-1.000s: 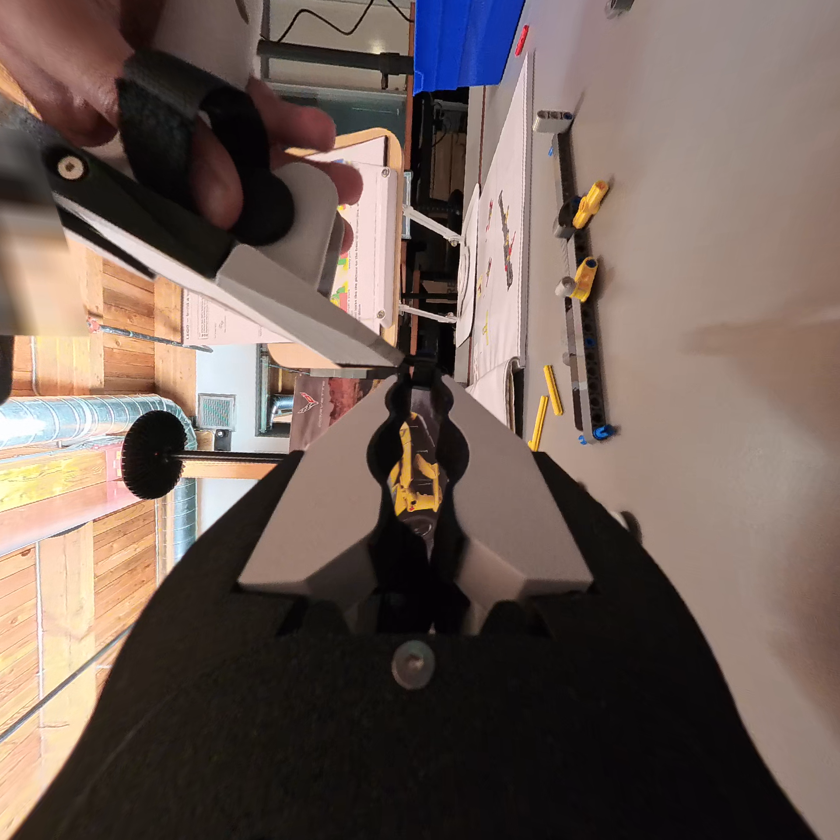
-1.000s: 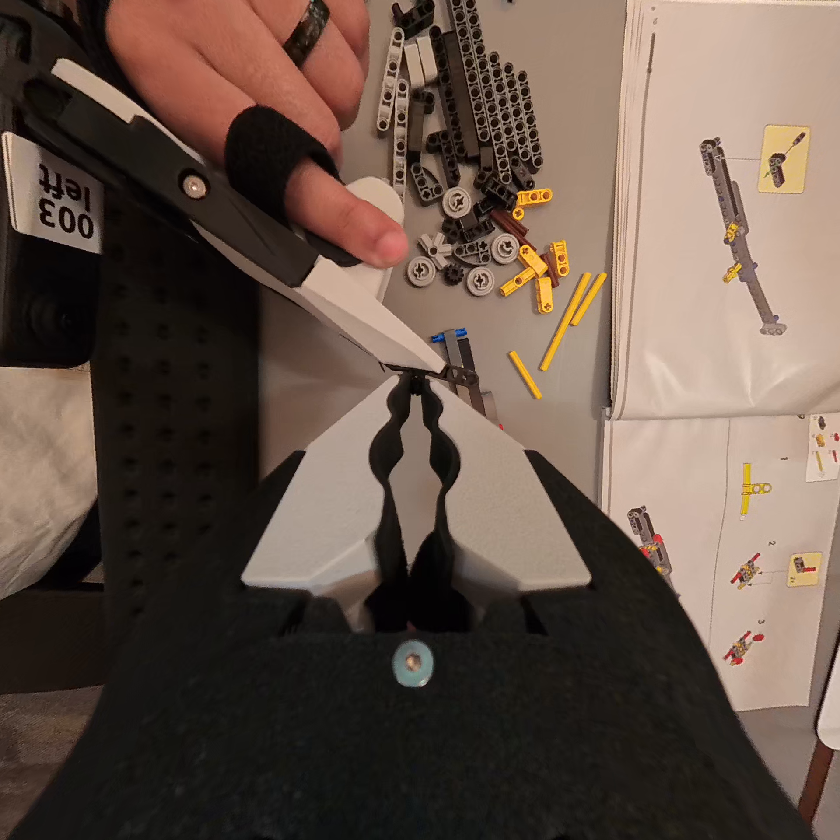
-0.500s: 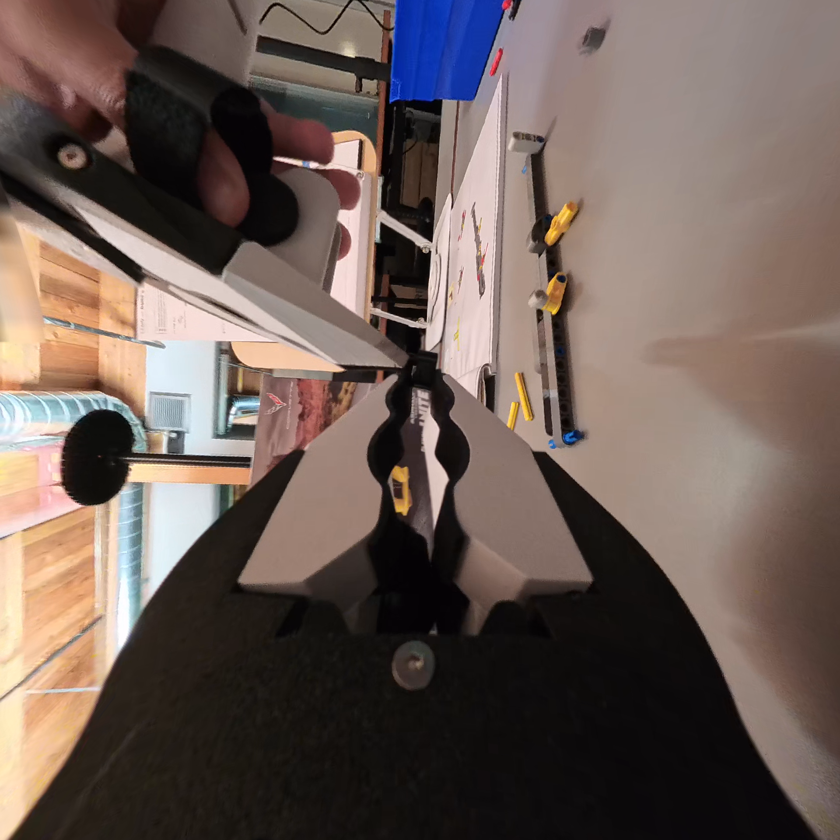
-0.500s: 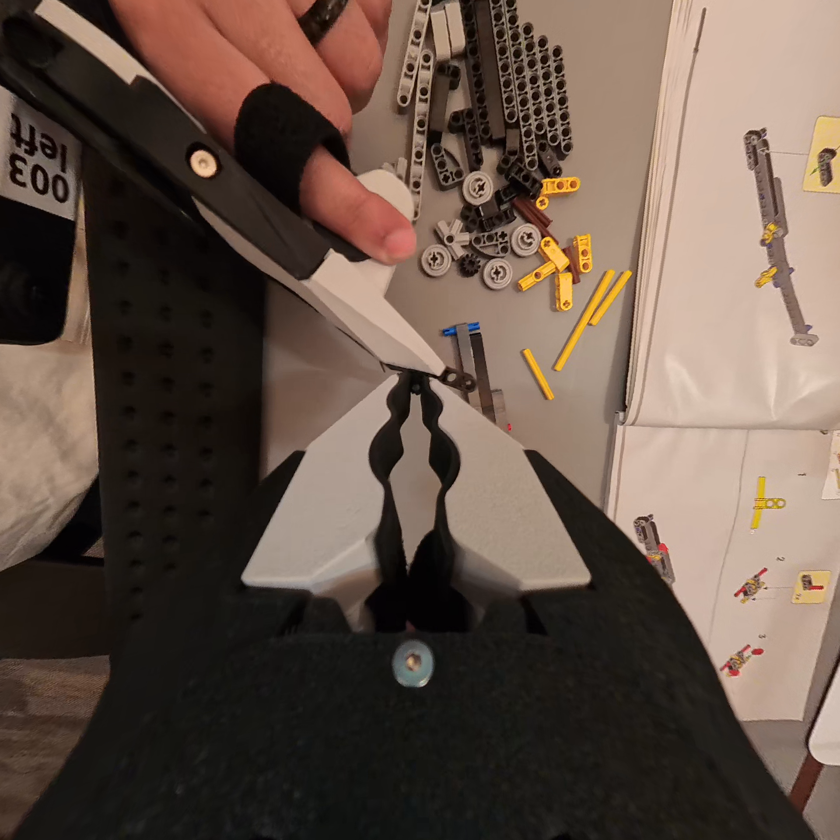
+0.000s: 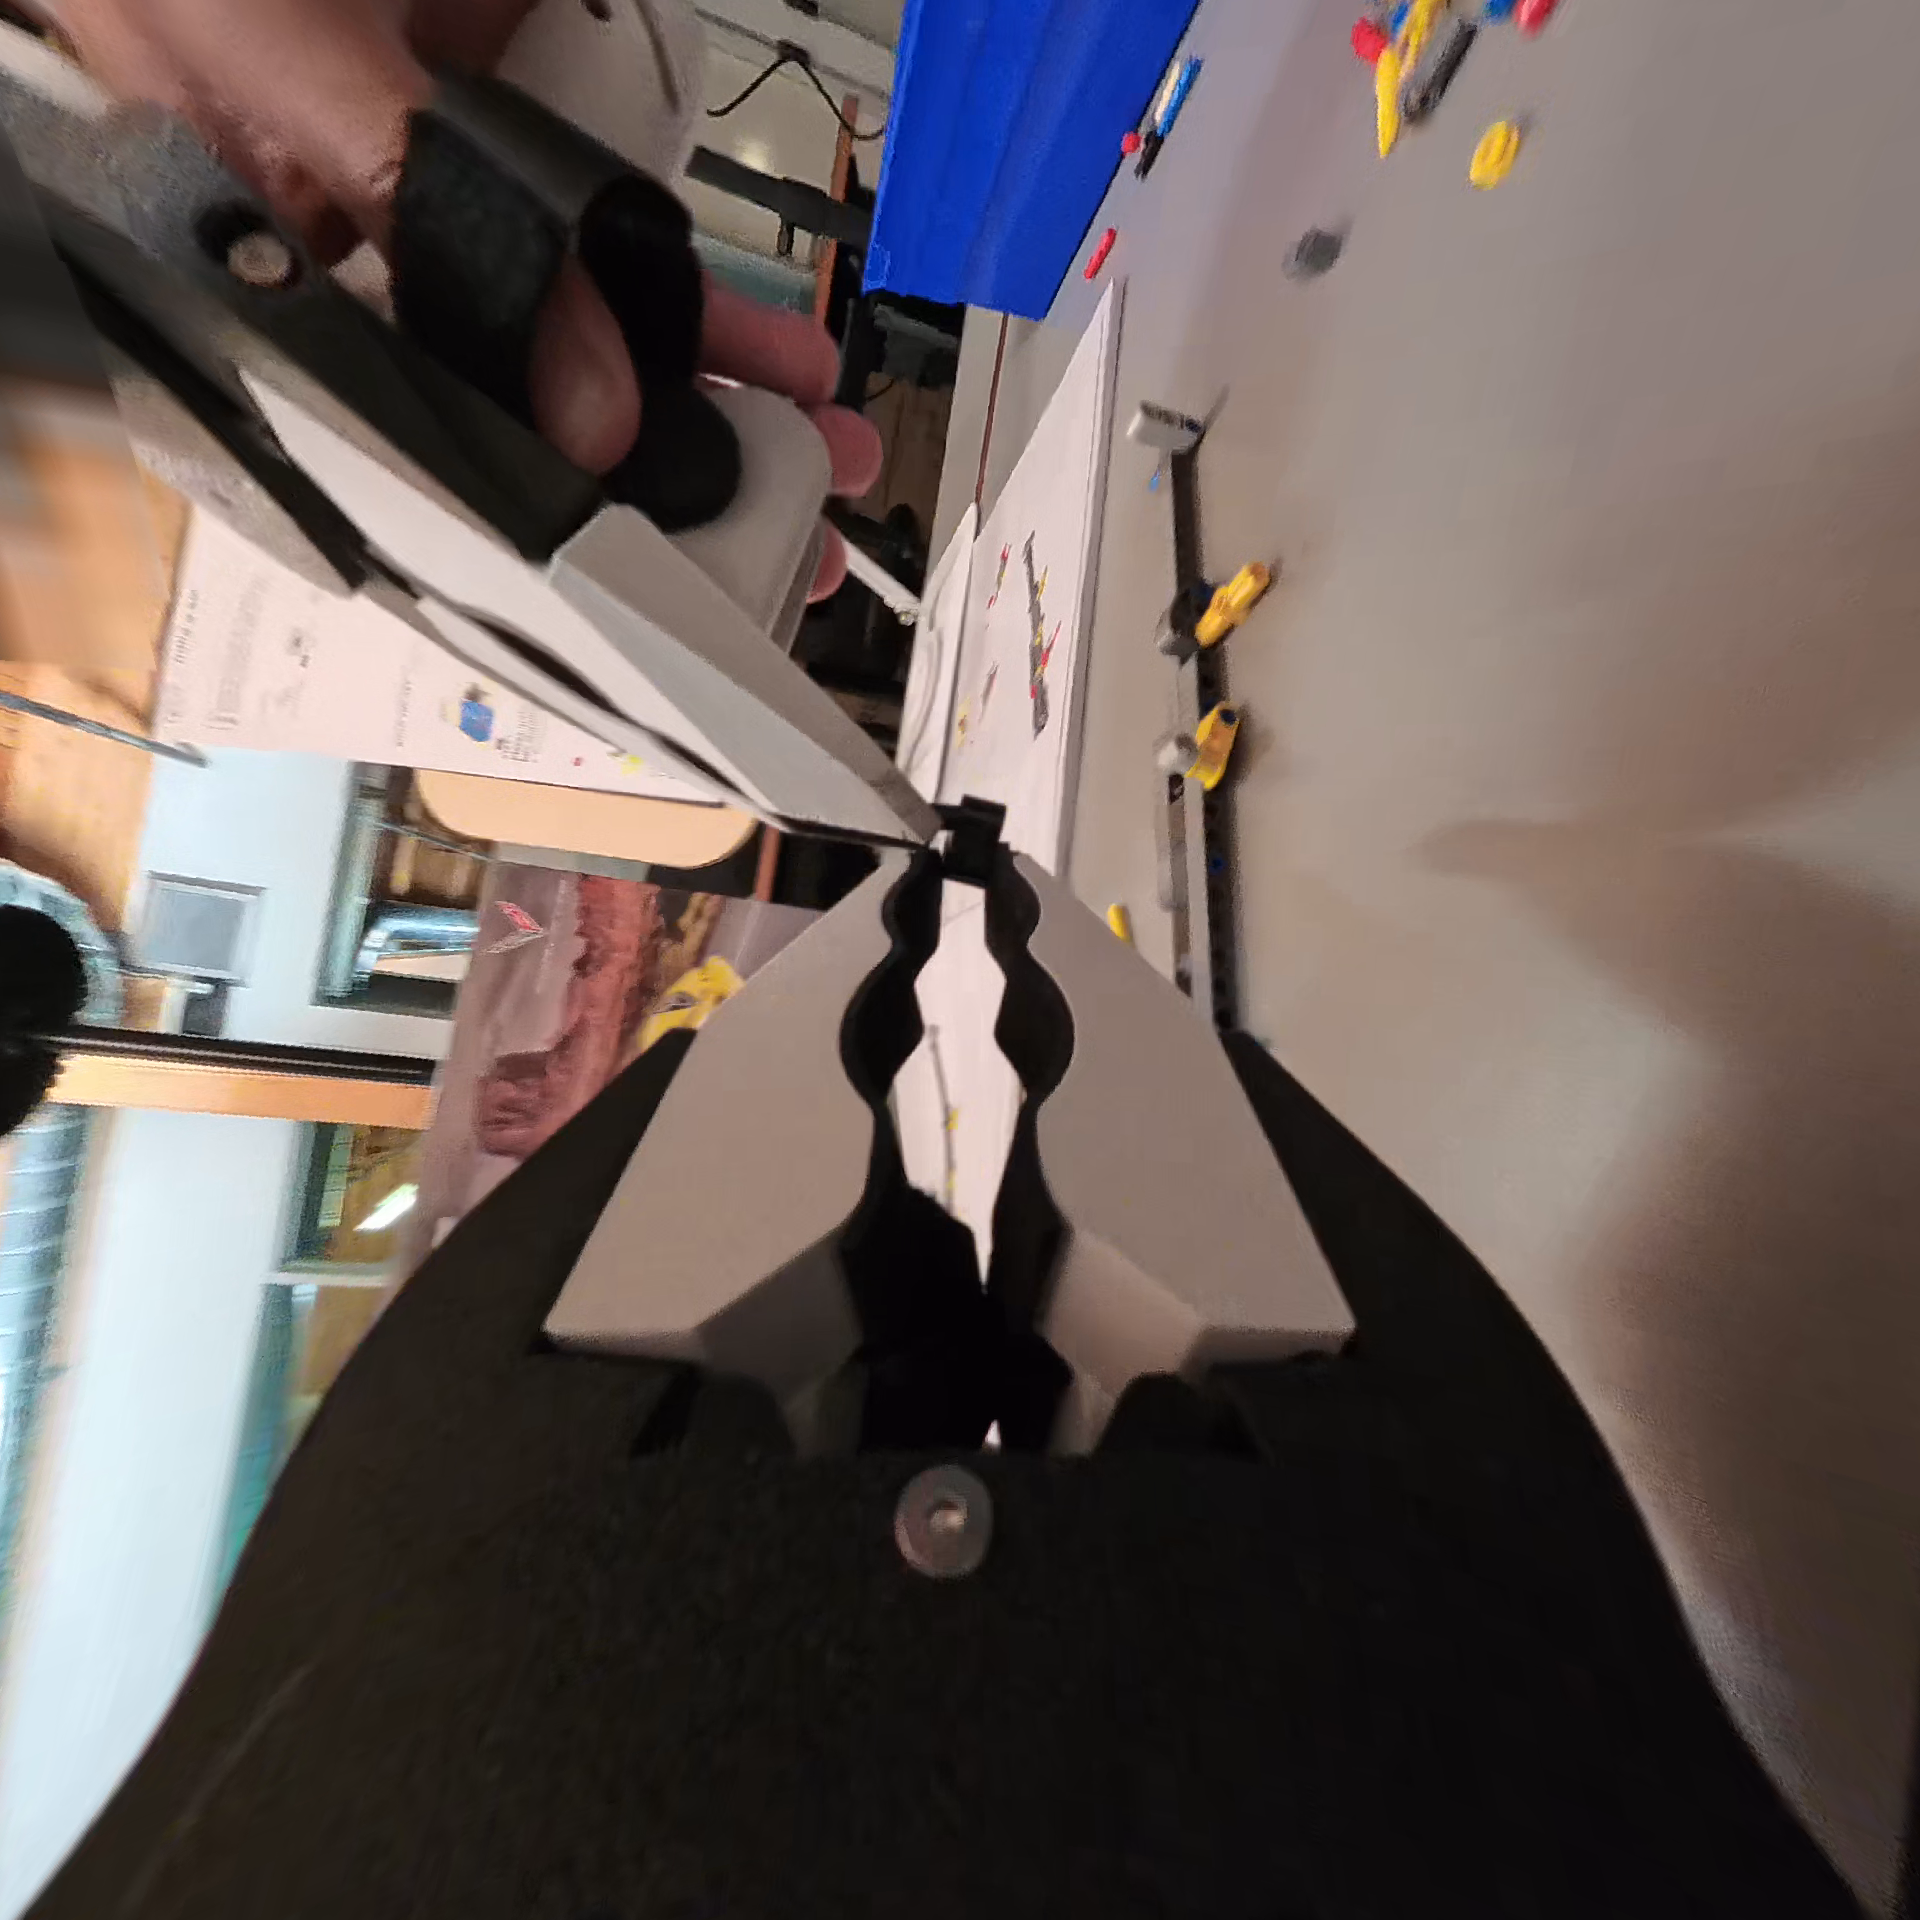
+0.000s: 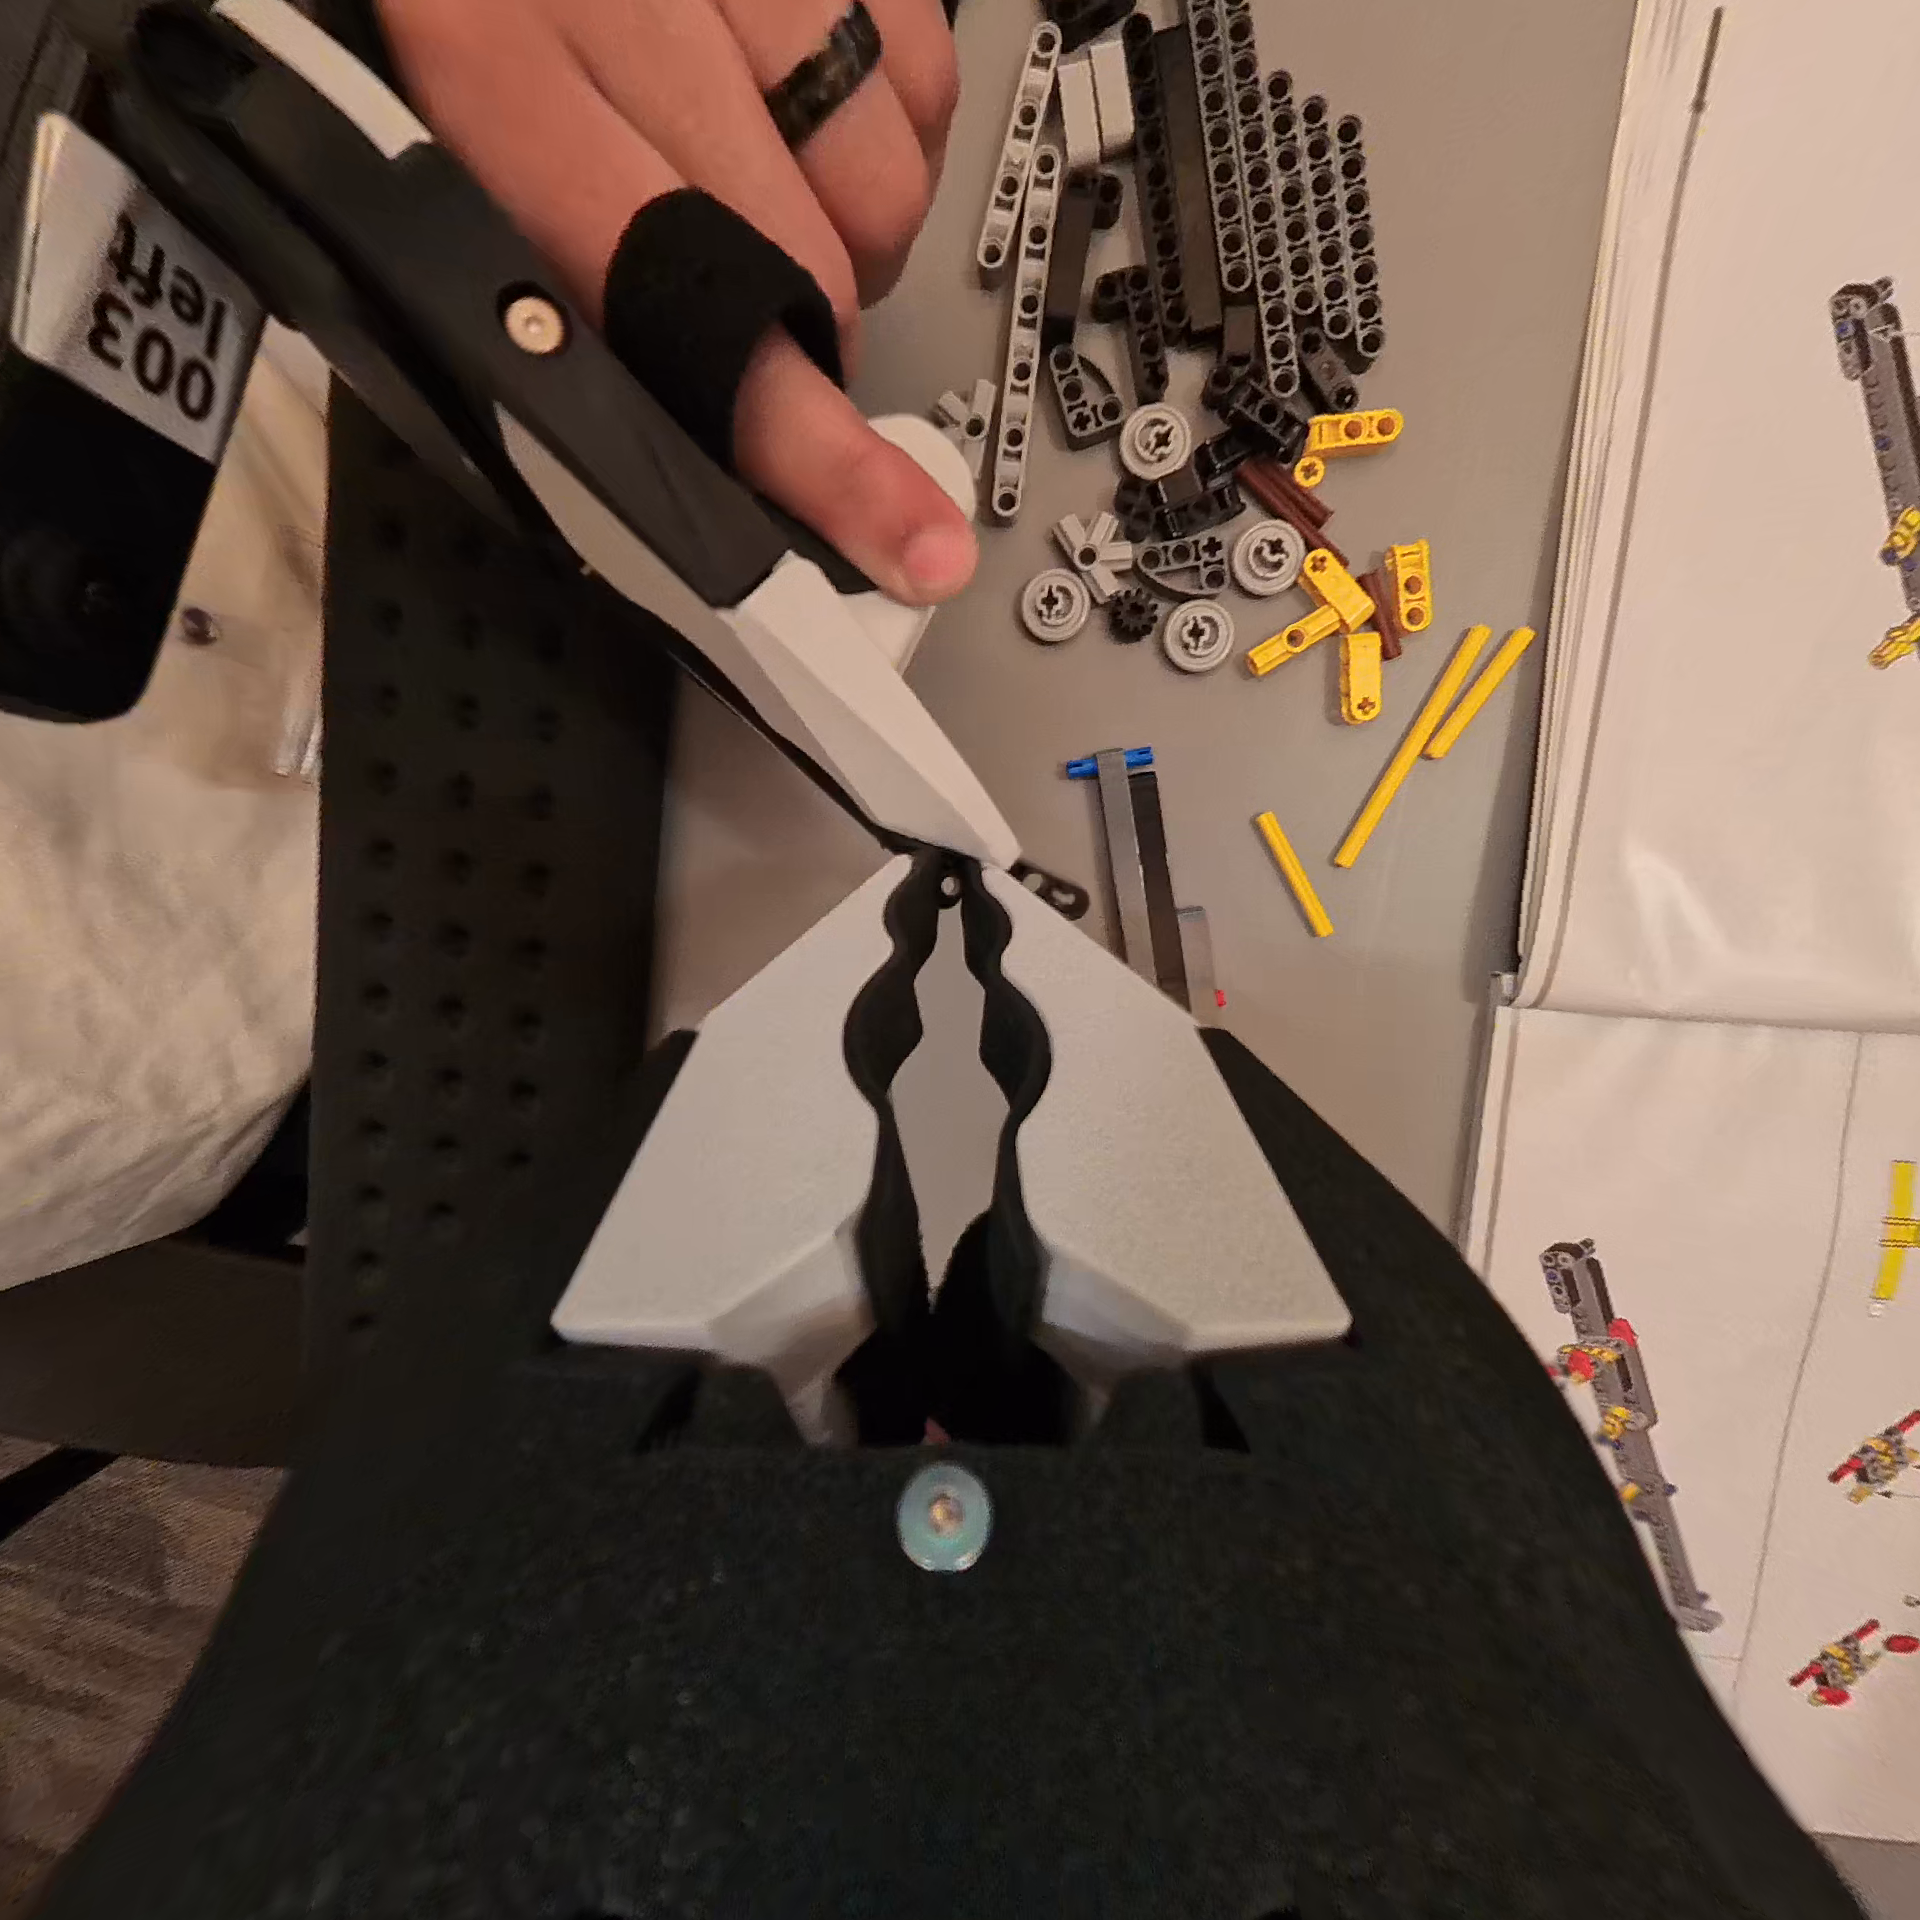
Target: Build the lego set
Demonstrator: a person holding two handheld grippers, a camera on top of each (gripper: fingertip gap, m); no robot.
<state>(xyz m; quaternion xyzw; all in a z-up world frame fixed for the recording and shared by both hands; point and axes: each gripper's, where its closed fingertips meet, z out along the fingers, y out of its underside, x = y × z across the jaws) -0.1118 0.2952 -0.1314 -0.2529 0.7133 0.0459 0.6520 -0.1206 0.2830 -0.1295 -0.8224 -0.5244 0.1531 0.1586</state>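
- left wrist view:
  - writing shows on a pale poster [image 5: 395, 686] in the background and on a picture with a yellow car [image 5: 582, 997]; both are blurred.
  - blue bin [image 5: 997, 156] stands at the far end of the grey table [image 5: 1558, 623]; its contents are hidden.
  - left gripper [image 5: 961, 847] has its jaws drawn narrow, pinching a small black lego piece [image 5: 971, 842] at the tips, raised off the table.
  - right gripper [image 5: 914, 821] comes in from the upper left, its tip touching the same piece; whether its jaws are parted cannot be told here.
  - long grey-and-black beam assembly [image 5: 1205, 790] with yellow connectors lies on the table beside the open instruction booklet [image 5: 1049, 644].
- right wrist view:
  - white tag [image 6: 135, 322] with printed characters sits on the left gripper's [image 6: 997, 847] body.
  - right gripper [image 6: 951, 883] is nearly closed, clamping a small black lego piece [image 6: 951, 888] at its tips.
  - left gripper's tip meets that piece from the upper left, a hand [image 6: 665, 135] with a dark ring gripping it.
  - loose pile of lego parts [image 6: 1216, 364], grey, black and yellow, lies on the table [image 6: 1475, 208], near yellow axles [image 6: 1423, 738] and the instruction booklet [image 6: 1745, 623].
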